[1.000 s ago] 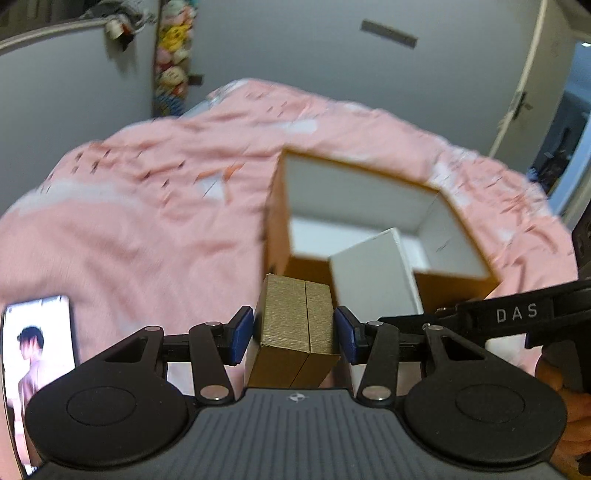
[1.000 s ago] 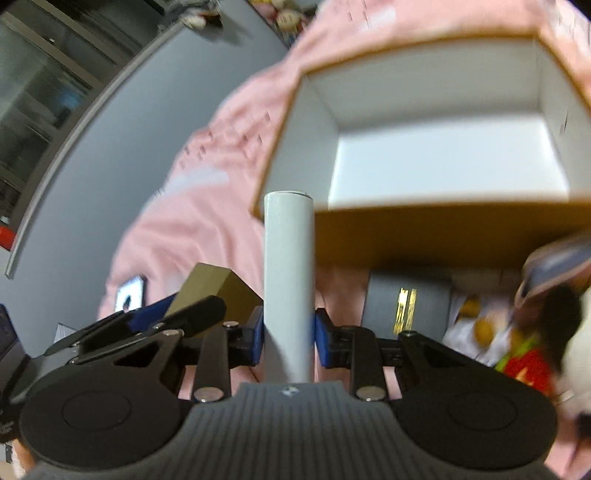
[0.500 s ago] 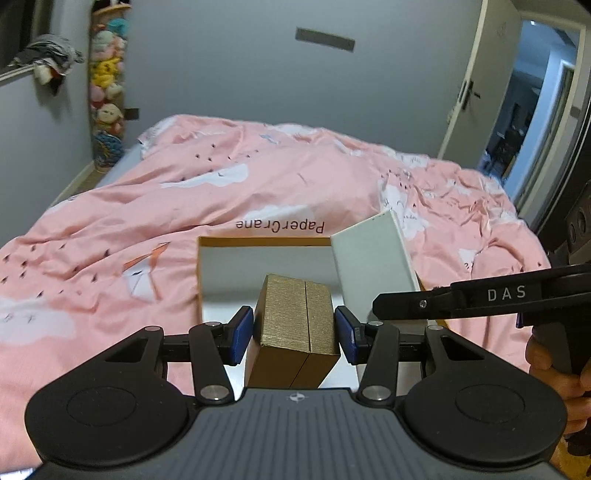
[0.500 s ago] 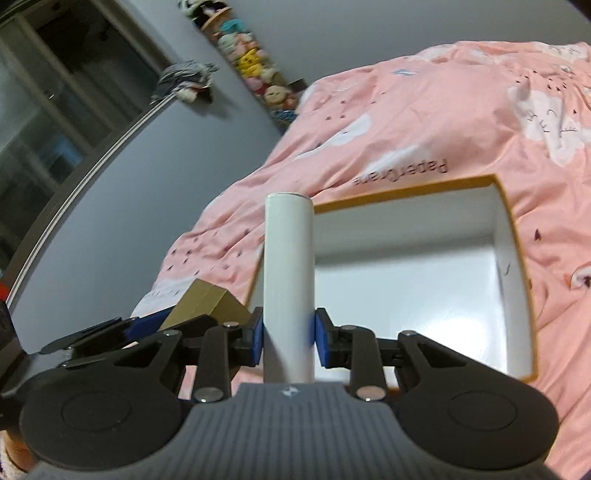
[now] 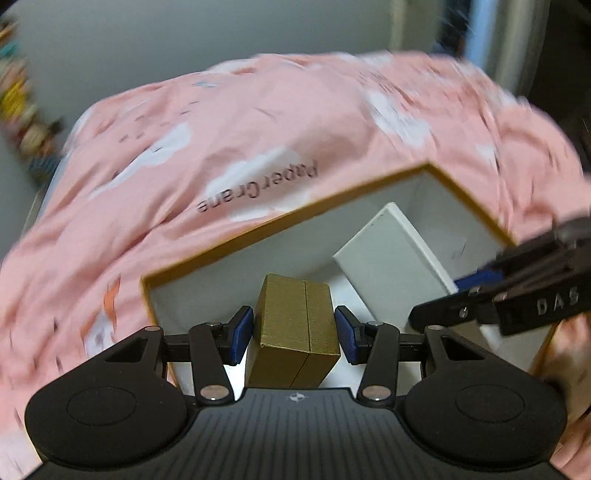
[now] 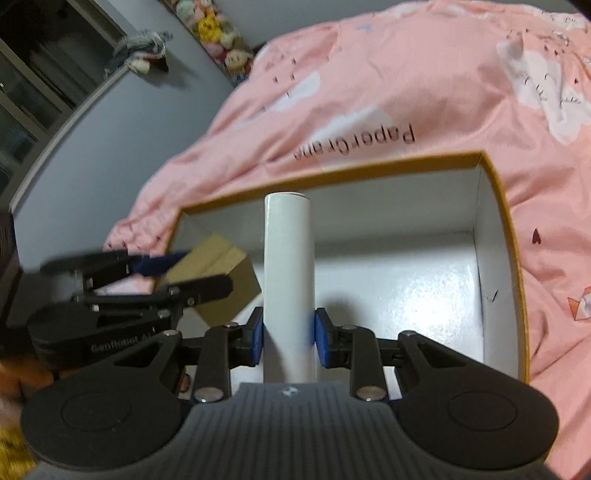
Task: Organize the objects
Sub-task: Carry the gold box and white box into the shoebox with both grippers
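Observation:
An open cardboard box (image 5: 295,218) with a gold rim and white inside lies on the pink bed; it also shows in the right wrist view (image 6: 495,177). My left gripper (image 5: 294,329) is shut on a small gold box (image 5: 295,321) and holds it over the box's near left part. My right gripper (image 6: 289,338) is shut on a flat white box (image 6: 289,273), seen edge-on, inside the box opening. In the left wrist view the white box (image 5: 388,266) and the right gripper (image 5: 476,284) sit to the right. In the right wrist view the gold box (image 6: 221,280) and left gripper (image 6: 162,264) are at the left.
A pink duvet (image 5: 258,122) with white clouds and "PaperCrane" lettering covers the bed around the box. Plush toys (image 6: 221,26) hang on the grey wall at the back left. A doorway (image 5: 480,33) is at the back right.
Both grippers have moved down and forward with their boxes, which now sit within the cardboard box's opening. The cardboard box looks closer and larger in both views.

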`<action>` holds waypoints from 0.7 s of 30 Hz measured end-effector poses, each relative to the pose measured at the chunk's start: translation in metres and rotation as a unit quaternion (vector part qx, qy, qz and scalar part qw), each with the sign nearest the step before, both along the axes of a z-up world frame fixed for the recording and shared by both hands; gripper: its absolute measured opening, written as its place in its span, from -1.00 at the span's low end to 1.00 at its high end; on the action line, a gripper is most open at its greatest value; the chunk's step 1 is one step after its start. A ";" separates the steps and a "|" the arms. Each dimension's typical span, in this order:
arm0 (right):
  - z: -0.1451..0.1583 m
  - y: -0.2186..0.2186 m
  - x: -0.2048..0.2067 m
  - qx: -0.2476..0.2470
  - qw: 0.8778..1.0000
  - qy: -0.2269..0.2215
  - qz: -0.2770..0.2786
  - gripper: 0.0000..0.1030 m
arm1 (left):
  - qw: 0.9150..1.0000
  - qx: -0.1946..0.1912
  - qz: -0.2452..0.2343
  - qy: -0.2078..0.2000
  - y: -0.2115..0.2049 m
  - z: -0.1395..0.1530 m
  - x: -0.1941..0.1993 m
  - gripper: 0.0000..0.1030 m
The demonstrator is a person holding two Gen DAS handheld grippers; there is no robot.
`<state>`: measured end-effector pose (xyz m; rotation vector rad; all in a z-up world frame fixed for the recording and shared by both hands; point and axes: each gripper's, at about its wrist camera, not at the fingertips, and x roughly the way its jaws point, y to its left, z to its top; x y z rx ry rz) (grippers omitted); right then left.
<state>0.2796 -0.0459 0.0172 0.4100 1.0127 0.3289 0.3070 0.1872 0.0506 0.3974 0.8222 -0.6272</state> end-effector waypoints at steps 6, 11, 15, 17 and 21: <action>-0.025 0.002 0.018 0.012 0.999 0.036 0.003 -0.43 | 0.992 0.084 -0.095 -0.001 -0.019 -0.023 0.013 0.07; -0.037 0.009 0.023 0.005 0.998 0.056 0.013 -0.42 | 0.980 0.129 -0.150 -0.007 -0.026 -0.038 0.018 0.07; -0.042 0.011 0.029 0.001 0.998 0.066 0.012 -0.42 | 0.971 0.166 -0.168 -0.026 -0.032 -0.036 0.023 0.05; -0.044 0.013 0.031 0.000 0.998 0.069 0.014 -0.42 | 0.963 0.198 -0.177 -0.039 -0.033 -0.037 0.026 0.07; -0.048 0.017 0.037 0.003 0.997 0.076 0.017 -0.42 | 0.953 0.234 -0.185 -0.049 -0.032 -0.039 0.025 0.07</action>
